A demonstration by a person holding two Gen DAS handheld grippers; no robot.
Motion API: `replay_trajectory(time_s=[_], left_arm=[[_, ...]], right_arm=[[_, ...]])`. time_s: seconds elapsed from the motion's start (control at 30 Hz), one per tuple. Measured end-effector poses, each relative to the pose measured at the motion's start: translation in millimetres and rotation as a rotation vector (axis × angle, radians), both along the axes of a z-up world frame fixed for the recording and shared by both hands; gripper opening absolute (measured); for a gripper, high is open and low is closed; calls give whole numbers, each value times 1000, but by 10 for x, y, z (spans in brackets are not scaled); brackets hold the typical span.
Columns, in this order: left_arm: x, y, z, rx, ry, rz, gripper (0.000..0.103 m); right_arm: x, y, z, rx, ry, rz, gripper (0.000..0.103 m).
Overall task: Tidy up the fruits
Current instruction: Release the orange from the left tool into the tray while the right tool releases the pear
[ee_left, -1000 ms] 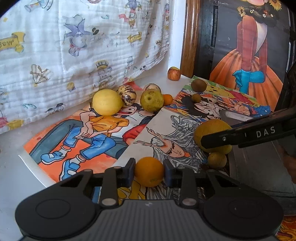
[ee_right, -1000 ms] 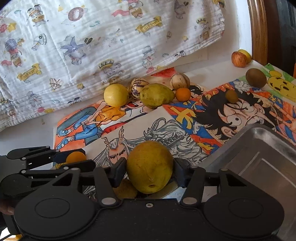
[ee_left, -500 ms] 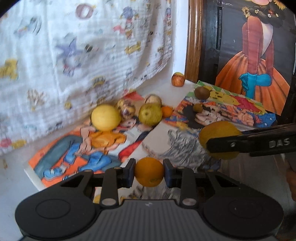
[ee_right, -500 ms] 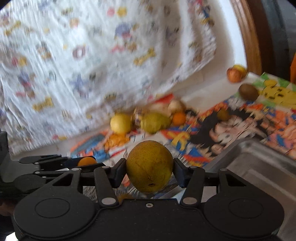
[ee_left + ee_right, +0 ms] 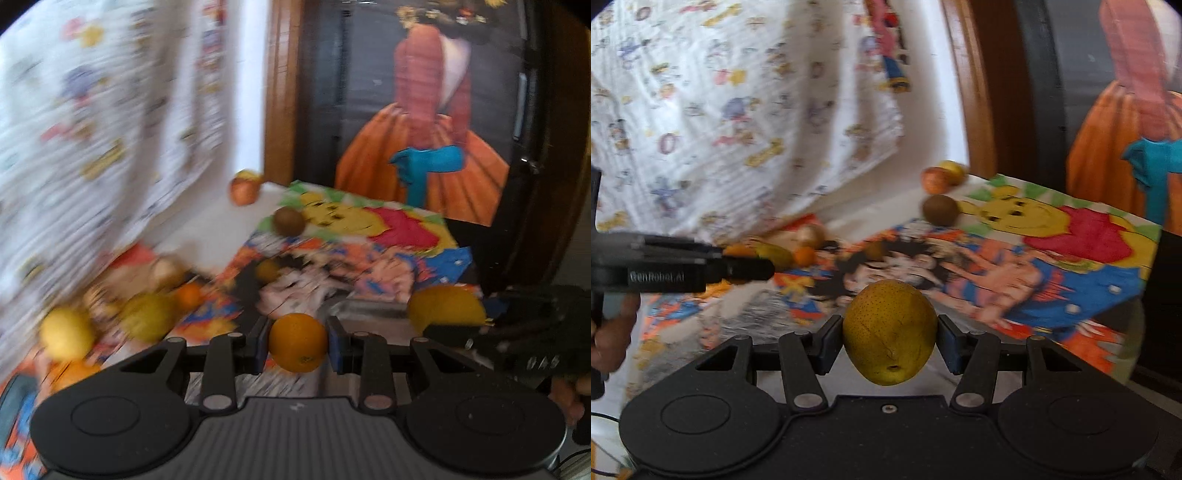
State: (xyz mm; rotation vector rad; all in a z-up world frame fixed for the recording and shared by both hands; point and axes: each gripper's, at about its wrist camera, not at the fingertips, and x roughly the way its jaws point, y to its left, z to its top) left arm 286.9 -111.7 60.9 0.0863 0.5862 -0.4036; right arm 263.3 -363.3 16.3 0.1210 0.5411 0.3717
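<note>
My left gripper (image 5: 297, 341) is shut on a small orange (image 5: 297, 341), held above the drawings. My right gripper (image 5: 890, 339) is shut on a speckled yellow-green pear (image 5: 890, 332), also held in the air. In the left wrist view the right gripper (image 5: 517, 332) shows at the right with the pear (image 5: 443, 310) over the edge of a metal tray (image 5: 369, 306). In the right wrist view the left gripper (image 5: 750, 267) reaches in from the left with the orange (image 5: 738, 251). Both views are blurred.
Loose fruit lies on the coloured drawings (image 5: 1034, 266): a kiwi (image 5: 940, 208), an apple (image 5: 936, 179), a small brown fruit (image 5: 875, 249), a small orange (image 5: 188, 295), a lemon (image 5: 66, 332) and a green-yellow fruit (image 5: 151, 317). A printed cloth (image 5: 738, 110) hangs behind. A wooden frame (image 5: 975, 92) and a painting (image 5: 424, 147) stand at the right.
Both grippers have risen and swung right with their fruits still gripped. The fruit pile has slid to the left in both views, and the painting fills more of them.
</note>
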Motion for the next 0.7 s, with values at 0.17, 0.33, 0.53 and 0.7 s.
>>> replay_trajectory(time_s=[0.17,0.33,0.53,0.7], left_arm=[[202,-396,-131,20,8,-71,35],[391,-627,-349,44,51,-103,35],[577,-751,-557,58,94,-102,35],[665,-807,-680,66,144,-79,35]], right_arm=[[7,-145,-152,-29,-6,-44,56],[4,-168,-242,-104,-30,-59,56],[17,-181,-339,-118,-27,-62,56],[1,-148,-347,-134,-43,-65,56]])
